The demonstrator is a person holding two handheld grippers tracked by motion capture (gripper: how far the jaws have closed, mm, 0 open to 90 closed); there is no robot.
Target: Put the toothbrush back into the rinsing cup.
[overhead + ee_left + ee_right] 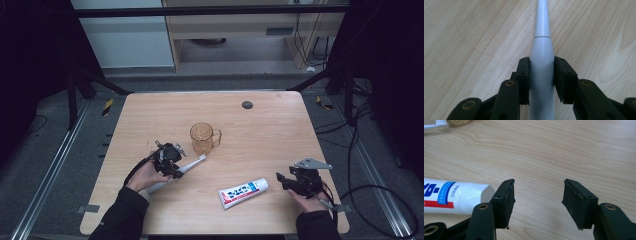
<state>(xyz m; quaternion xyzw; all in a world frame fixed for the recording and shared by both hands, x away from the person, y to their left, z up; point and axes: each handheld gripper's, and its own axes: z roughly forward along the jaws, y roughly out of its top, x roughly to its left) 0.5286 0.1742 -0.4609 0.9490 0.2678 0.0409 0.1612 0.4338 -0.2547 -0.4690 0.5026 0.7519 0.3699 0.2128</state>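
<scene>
Right now your left tool (172,167) sits over the white electric toothbrush (182,168), which lies on the worktop (270,135) pointing toward the amber mug (202,138). In the left gripper view its jaws flank the toothbrush handle (541,75): the left pad (524,80) looks pressed against it, while the right one seems to touch or sit just off it, and I can't tell which. Your right tool (282,181) rests low near the worktop's right edge, jaws spread wide with nothing between them. The toothpaste tube (243,192) lies flat just to its left, and in the right gripper view its cap end (471,197) is close beside the left jaw.
</scene>
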